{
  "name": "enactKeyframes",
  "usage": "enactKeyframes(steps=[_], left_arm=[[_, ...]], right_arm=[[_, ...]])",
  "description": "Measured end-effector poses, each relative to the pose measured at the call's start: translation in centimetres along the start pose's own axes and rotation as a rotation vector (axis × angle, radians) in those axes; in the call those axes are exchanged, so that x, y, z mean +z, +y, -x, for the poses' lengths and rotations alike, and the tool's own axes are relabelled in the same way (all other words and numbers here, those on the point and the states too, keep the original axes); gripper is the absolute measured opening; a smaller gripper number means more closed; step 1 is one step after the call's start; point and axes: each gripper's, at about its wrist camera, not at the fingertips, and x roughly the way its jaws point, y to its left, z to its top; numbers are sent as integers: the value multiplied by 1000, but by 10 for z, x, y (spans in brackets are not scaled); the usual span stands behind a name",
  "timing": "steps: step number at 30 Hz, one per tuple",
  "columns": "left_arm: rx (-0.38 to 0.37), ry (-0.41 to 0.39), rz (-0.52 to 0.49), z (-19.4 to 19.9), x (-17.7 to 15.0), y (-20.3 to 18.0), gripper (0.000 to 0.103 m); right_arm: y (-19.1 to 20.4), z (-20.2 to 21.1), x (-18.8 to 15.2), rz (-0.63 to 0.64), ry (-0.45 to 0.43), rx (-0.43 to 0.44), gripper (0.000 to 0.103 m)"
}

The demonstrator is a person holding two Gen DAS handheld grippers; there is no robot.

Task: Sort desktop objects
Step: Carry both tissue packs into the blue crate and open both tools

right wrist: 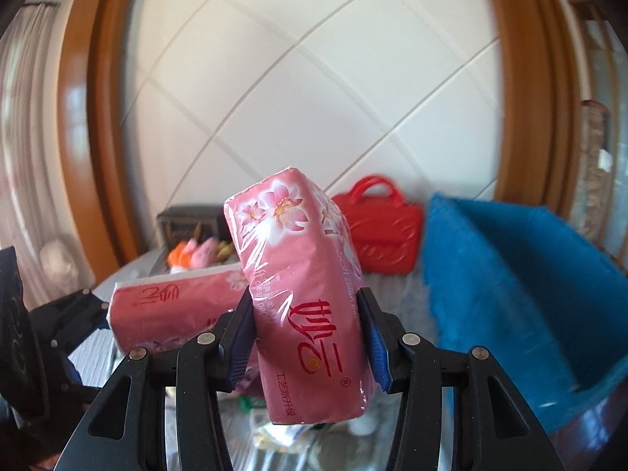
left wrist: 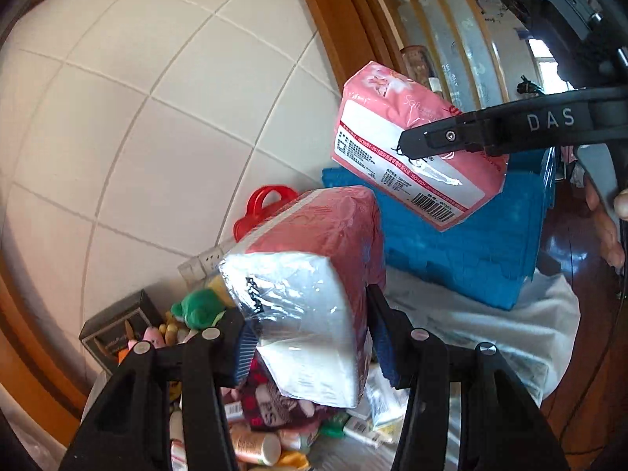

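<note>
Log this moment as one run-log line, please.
left gripper: shut on tissue pack | right gripper: shut on second pack | both packs in the air over clutter | blue bin beside | stage: carrying

Above the blue bin [right wrist: 522,286] the air is open up to the tiled wall [right wrist: 314,90], and its mouth is unblocked. Left of the bin, a red bag [right wrist: 382,231] stands against the wall. Further left, a dark box [left wrist: 117,324] and soft toys [left wrist: 196,308] crowd the counter [left wrist: 510,337]. Below and left of the bin, bottles [left wrist: 255,445] and packets litter the counter, leaving little bare surface.
</note>
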Motion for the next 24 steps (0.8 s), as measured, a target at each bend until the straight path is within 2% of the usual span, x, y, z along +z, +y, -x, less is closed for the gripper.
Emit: enactKeyframes(steps=[5,10,15,20,24], left_arm=[[-44,-116,-8,-17,74,-49,50],[-106,-172,28,-54,145,-112,50],[-130,-149,54,-100,187,-174,51],[-114,-90,57,-147,207,-213,52],[-95,-55,63,-170,221,-229,56]], right_arm=[[-73,59,31,-49,-114,-136,48],[-162,97,41,-81,-141,-255,48],[-246,112,34,-115,-141,-334,49],[-314,99,28,-157,-110,-393,50],[-359,73,28,-207,-83,-418,61]])
